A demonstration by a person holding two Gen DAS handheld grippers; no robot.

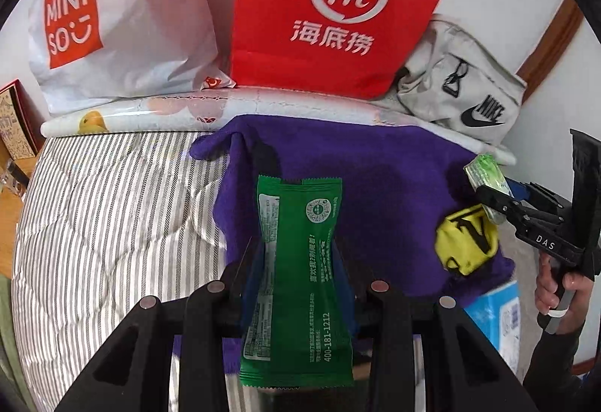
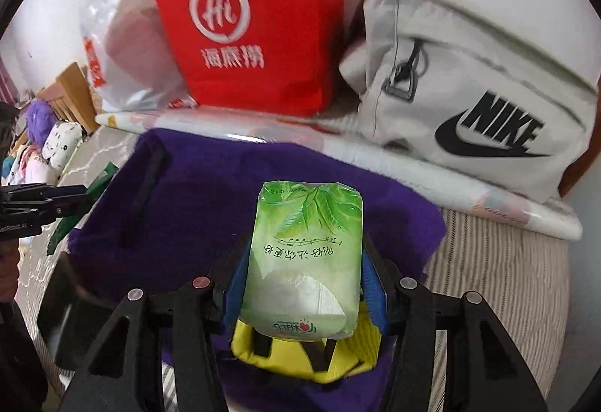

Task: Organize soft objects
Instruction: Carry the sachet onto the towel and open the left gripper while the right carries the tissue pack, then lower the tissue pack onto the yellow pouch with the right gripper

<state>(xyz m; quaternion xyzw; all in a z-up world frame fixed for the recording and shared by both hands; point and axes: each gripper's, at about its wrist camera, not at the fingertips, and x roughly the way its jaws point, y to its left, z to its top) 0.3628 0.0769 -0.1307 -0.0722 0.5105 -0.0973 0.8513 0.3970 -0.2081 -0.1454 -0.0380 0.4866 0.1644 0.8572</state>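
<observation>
Green sachet: the left hand-held gripper (image 1: 296,254) gripped a dark green sachet (image 1: 296,276) at its pinched middle, above a purple cloth (image 1: 383,194).
Tissue pack: the right hand-held gripper (image 2: 302,261) clamped a light green tissue pack (image 2: 304,261) by its 2 long sides, over the same purple cloth (image 2: 210,194).
Yellow pouch: lay on the cloth; directly under the tissue pack in the right view (image 2: 349,355), beside the right hand-held gripper (image 1: 488,194) in the left view (image 1: 465,243).
Left view only: a white MINISO bag (image 1: 124,28) in full, a blue box (image 1: 496,314), a hand (image 1: 556,288) on the right tool's handle.
Right view only: plush toys (image 2: 49,137) at far left.
Both: red bag (image 1: 338,6), grey Nike bag (image 2: 469,92), striped bed quilt (image 1: 112,224).
</observation>
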